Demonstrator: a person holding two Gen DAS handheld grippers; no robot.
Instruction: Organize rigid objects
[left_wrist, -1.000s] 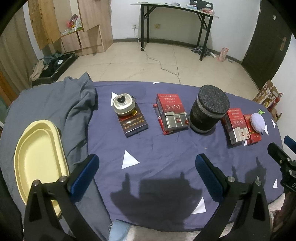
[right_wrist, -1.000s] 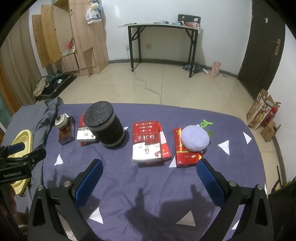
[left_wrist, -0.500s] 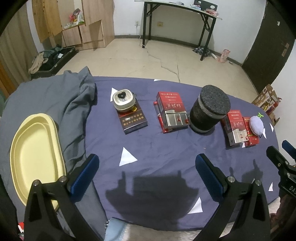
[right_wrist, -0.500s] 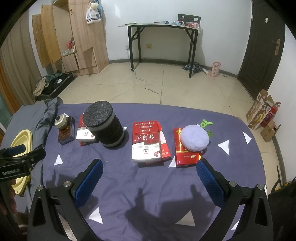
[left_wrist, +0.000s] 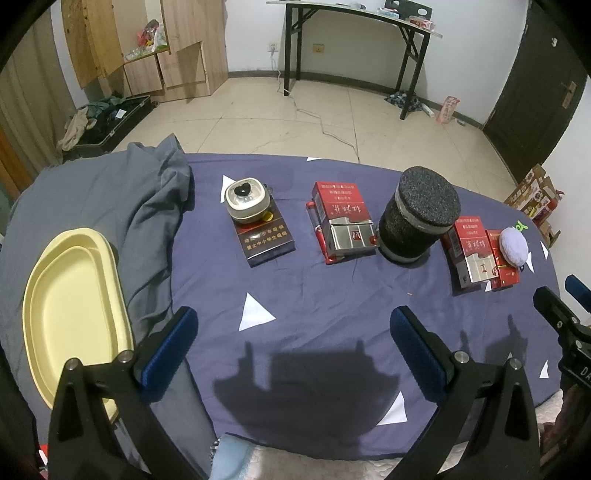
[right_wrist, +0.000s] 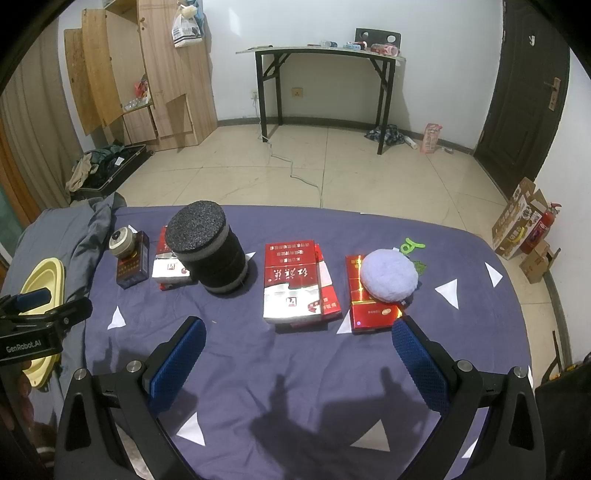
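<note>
— While both tools hang back over the near edge of the bed, what is in hand?

— Nothing gripped. Left gripper (left_wrist: 293, 334): jaws spread wide, empty. Right gripper (right_wrist: 299, 345): the same, spread and empty. I'd judge this the approach, before any first pick.

— Where do the things lie?

— In a row across the purple sheet (left_wrist: 332, 295). From the left: cream jar (left_wrist: 245, 199) standing on a dark box (left_wrist: 266, 240); a red carton stack (left_wrist: 341, 221); the black foam-topped cylinder (left_wrist: 419, 216), upright, just beside that stack; then a second red carton (right_wrist: 291, 284) and a flat red box (right_wrist: 371, 306) with a lilac puff (right_wrist: 388, 275) resting on it.

— And the yellow tray (left_wrist: 70, 306)?

— Far left on the grey blanket (left_wrist: 110, 195), nothing in it. Likely the destination, though I can't be sure.

— Next move?

— My guess: the left tool goes forward to the jar or dark box, squares its jaws to the sides, then closes. The jar could slide off if the box is lifted first.
</note>
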